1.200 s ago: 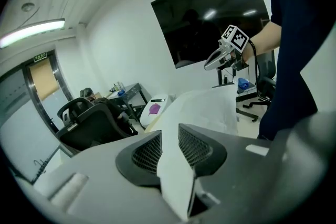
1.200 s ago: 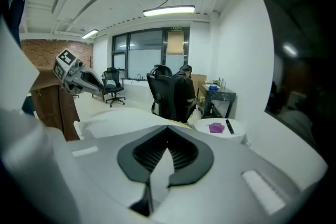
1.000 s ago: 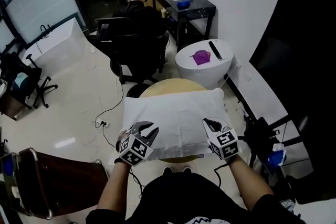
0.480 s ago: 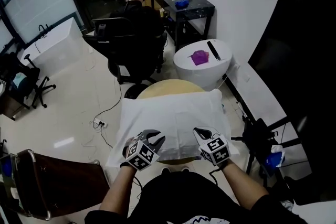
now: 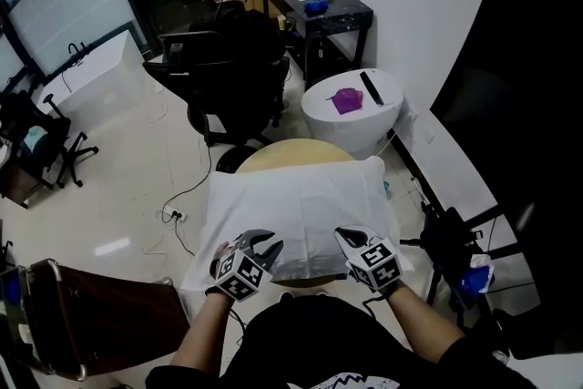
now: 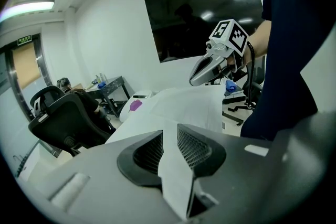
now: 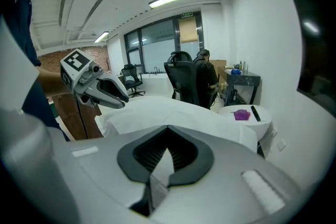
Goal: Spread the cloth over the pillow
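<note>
Both grippers are sitting lower and closer to your body than a second ago, and the near edge of the cloth (image 5: 301, 209) is hanging further down the front of the pillow (image 5: 372, 167) than it was.

You are holding the left gripper (image 5: 262, 241) at the cloth's near left corner. Its jaws are standing only a little apart, and they are pinching a folded ridge of the white fabric that is running up between the ribbed pads (image 6: 195, 147).

You are keeping the right gripper (image 5: 346, 237) at the near right corner. Its jaws are pressing fully together, and a thin sliver of the cloth's edge is showing between them in the right gripper view. Both grippers are pointing forward and downward, away from you.

The cloth is lying stretched across the top of the pillow, covering almost all of it. Its left side is drooping past the pillow's edge toward the floor. The pillow is resting on a round wooden table (image 5: 282, 152), whose far rim is peeking out beyond it.

Behind the table, a white stool (image 5: 351, 127) is carrying a purple thing (image 5: 346, 99). Farther back, a seated person (image 5: 239, 14) is facing away from you in an office chair (image 5: 219, 77).
</note>
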`<state>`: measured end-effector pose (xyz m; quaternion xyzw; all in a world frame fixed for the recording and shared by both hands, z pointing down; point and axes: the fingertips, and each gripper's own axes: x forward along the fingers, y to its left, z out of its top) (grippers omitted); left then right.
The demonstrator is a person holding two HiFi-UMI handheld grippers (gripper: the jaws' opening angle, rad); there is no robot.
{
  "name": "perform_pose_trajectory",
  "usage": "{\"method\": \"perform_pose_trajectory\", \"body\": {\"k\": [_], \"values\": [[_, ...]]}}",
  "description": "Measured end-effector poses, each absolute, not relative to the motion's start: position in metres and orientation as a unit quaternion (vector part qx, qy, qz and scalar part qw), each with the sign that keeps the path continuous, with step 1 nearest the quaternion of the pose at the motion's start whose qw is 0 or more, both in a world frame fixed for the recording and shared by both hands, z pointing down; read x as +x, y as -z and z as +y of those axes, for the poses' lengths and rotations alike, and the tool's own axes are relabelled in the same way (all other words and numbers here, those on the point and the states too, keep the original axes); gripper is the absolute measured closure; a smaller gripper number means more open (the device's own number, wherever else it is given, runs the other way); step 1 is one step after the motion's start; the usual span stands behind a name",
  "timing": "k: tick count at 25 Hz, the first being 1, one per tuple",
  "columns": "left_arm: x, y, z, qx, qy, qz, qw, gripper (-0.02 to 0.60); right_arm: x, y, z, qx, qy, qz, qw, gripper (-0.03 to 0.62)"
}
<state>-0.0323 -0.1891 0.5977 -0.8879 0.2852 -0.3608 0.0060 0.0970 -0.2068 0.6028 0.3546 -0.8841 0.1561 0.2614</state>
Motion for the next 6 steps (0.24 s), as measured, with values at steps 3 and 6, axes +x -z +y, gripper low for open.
{"method": "perform_pose_trajectory", "body": {"k": [3,6], "values": [[-0.0320,-0.5995,-0.1873,-0.887,0.363,0.286,0.004,0.505,0.0987,-0.6055,-0.2044,0.353,-0.157,-0.884,0.263,0.588],[-0.0305,-0.6032,-0.1856,-0.886,0.366,0.286,0.000,0.503,0.1016,-0.6082,-0.2016,0.350,-0.161,-0.883,0.267,0.588]]}}
